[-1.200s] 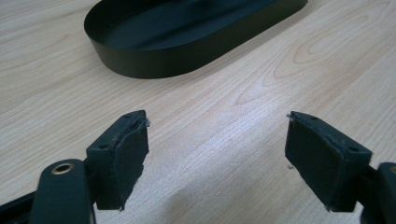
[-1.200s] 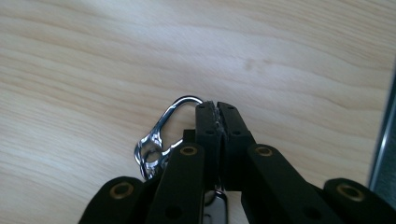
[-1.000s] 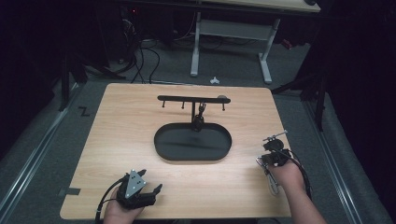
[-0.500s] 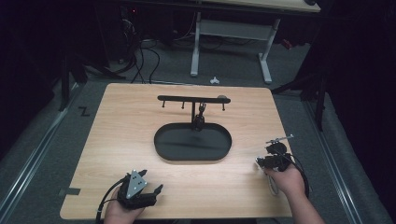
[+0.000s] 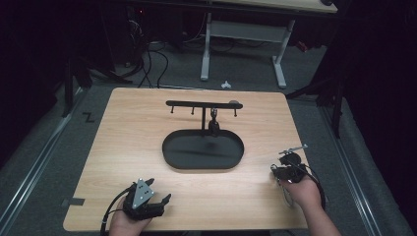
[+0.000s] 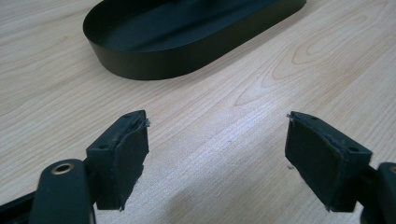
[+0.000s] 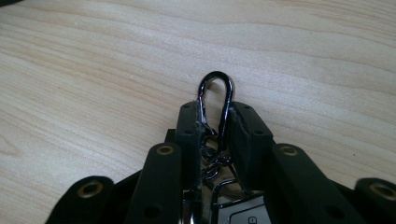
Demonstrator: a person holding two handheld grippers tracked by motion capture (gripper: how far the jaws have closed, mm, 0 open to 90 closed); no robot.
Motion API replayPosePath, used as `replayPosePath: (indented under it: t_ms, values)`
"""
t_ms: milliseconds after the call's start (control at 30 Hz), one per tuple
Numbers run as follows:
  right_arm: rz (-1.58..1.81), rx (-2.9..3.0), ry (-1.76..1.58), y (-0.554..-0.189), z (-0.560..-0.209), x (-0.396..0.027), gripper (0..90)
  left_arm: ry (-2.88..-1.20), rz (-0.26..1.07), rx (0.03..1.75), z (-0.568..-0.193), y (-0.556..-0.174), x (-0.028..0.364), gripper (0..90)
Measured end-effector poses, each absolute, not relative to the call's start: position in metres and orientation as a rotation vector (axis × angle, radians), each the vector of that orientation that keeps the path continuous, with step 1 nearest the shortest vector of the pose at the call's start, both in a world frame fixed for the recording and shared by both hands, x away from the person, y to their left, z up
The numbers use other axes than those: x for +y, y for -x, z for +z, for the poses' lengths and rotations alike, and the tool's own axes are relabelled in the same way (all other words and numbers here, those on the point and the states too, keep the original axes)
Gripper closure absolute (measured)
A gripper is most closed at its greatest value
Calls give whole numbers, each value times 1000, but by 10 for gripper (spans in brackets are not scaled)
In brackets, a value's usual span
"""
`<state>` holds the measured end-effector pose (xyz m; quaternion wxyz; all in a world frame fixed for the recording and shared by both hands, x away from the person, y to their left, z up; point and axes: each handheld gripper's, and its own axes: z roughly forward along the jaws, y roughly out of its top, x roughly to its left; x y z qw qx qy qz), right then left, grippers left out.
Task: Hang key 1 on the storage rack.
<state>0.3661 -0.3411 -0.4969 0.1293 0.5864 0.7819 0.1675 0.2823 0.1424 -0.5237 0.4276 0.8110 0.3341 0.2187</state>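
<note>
sitting near the middle of the wooden table (image 5: 137, 147), the black oval tray (image 5: 172, 156) has a low straight wall and a bare dark floor, apart from the post of the black hook rack (image 5: 202, 104) that rises at its far side; a small dark item hangs from that rack's crossbar, too small to name. the black carabiner clip (image 7: 215, 100) is a narrow glossy metal loop with a rounded tip that pokes out beyond the pads, and a short chain and a ring trail back from it between the jaws. the right gripper (image 7: 216, 122), near the table's right edge, has just been closing and pinches the clip's two sides. the left gripper (image 6: 217, 140) rests at the near edge, jaws spread wide over bare wood.
</note>
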Motion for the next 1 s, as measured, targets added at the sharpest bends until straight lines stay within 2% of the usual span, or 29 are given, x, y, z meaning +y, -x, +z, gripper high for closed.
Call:
replayPosePath:
  t_ms: [167, 1000]
  values:
    - [483, 2306, -1675, -365, -497, -338, 858, -2026, 544, 833, -523, -282, 143, 221]
    - [440, 2370, -1699, -371, -489, -342, 862, -2025, 543, 837, -524, -283, 144, 222]
